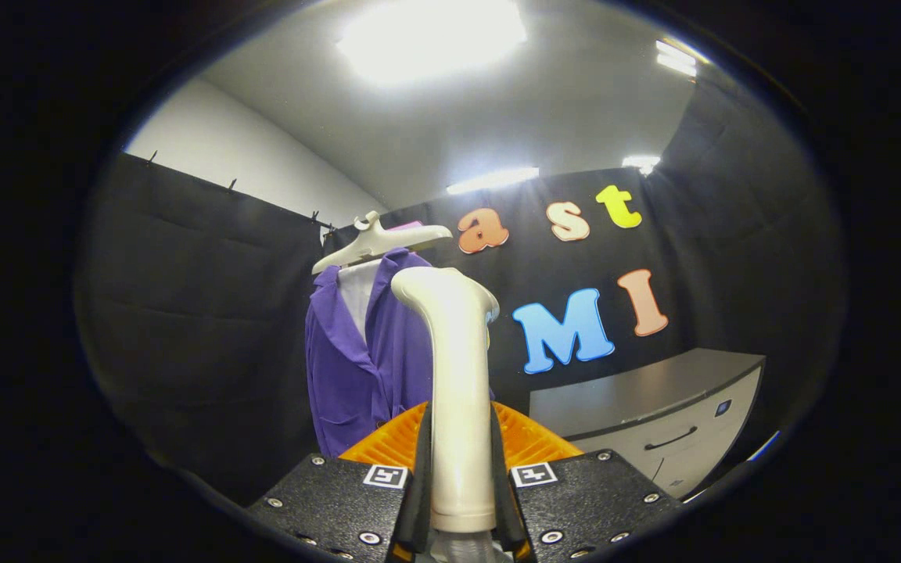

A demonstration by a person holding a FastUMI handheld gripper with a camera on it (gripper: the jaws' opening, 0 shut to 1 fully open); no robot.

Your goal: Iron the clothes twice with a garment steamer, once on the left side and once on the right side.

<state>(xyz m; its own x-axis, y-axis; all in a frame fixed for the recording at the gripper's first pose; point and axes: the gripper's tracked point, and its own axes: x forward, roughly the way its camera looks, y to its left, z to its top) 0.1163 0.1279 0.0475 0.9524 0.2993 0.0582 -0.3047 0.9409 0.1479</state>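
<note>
Hand-held gripper (462, 477) is clenched on the steamer (458, 391), both fingers pressing its white handle w/ the head up top, turned toward the shirt (357, 367). Purple shirt hangs on a white hanger (380, 238) against the booth wall, just beyond the steamer & a bit left of it; can't tell if the head touches the fabric, looks apart. So pick-up is done, but as far as I can judge neither left nor right pass is finished yet; grey cabinet (654, 422) sits off to the right.
</note>
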